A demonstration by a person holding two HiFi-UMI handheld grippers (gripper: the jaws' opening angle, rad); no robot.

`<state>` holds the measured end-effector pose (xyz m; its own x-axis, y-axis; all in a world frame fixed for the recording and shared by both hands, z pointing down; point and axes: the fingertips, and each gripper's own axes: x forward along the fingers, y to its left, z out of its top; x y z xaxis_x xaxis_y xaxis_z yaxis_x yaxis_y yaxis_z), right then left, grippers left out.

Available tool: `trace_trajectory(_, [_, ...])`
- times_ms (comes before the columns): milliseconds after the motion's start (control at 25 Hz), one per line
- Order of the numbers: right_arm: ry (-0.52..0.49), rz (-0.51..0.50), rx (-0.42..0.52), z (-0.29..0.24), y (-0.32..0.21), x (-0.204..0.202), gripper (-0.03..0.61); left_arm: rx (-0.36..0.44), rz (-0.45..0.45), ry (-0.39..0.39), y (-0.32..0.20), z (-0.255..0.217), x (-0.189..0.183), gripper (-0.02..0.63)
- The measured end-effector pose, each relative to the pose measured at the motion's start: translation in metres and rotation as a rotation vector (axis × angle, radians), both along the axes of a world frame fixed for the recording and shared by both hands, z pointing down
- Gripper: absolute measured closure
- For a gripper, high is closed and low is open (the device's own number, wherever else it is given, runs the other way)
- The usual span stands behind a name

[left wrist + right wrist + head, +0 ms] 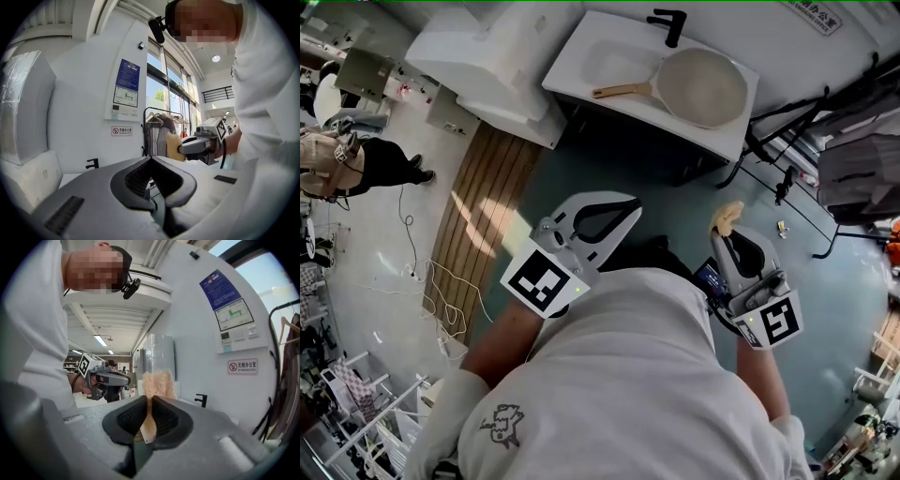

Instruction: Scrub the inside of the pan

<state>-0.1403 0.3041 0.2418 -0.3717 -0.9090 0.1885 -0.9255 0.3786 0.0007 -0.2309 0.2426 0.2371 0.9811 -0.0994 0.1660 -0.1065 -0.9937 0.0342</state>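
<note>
**Clerk:** Far left of the head view, first entry?

**Checker:** One person [342,159] in dark trousers, standing on the pale floor. Beside them, a strip of light wooden slats [483,216] is laid flat. Above that, a white boxy unit [492,56].

**Clerk:** Next along.

**Checker:** The left gripper [630,204]: white shell, black jaw lining, marker cube at its back. Seen along its own jaws, this gripper [151,159] has them pressed together, tips meeting, nothing between.

**Clerk:** The task item?

**Checker:** One round cream-coloured pan with a light wooden handle [703,86]. It rests on the white sink unit [581,52], to the right of the shallow basin, with the handle pointing left over it. A black tap [668,25] stands just behind. The pan is well apart from both grippers.

**Clerk:** Right side.

**Checker:** The right gripper [727,227], same make. It pinches a tan fibrous scrubbing pad [728,216]. In its own view the gripper [150,399] clamps the pad's thin lower tab, and the fluffy body of the pad [158,384] stands upright above the tips.

**Clerk:** Far right?

**Checker:** One black rack hung with grey garments [862,159].
</note>
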Motion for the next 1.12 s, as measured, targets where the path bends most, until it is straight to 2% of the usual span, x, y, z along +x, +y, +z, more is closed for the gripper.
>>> trace_trajectory(120, [-0.015, 0.028, 0.007, 0.0, 0.002, 0.003, 0.545, 0.023, 0.016, -0.004, -0.001, -0.002, 0.004, 0.612])
trace_trajectory(440, [-0.02, 0.065, 0.006, 0.002, 0.01, 0.011, 0.546, 0.007, 0.049, 0.001, 0.005, -0.001, 0.013, 0.612])
trace_trajectory(1120, [-0.018, 0.062, 0.016, -0.005, 0.01, 0.008, 0.546, -0.029, 0.034, 0.015, 0.004, -0.001, 0.01, 0.612])
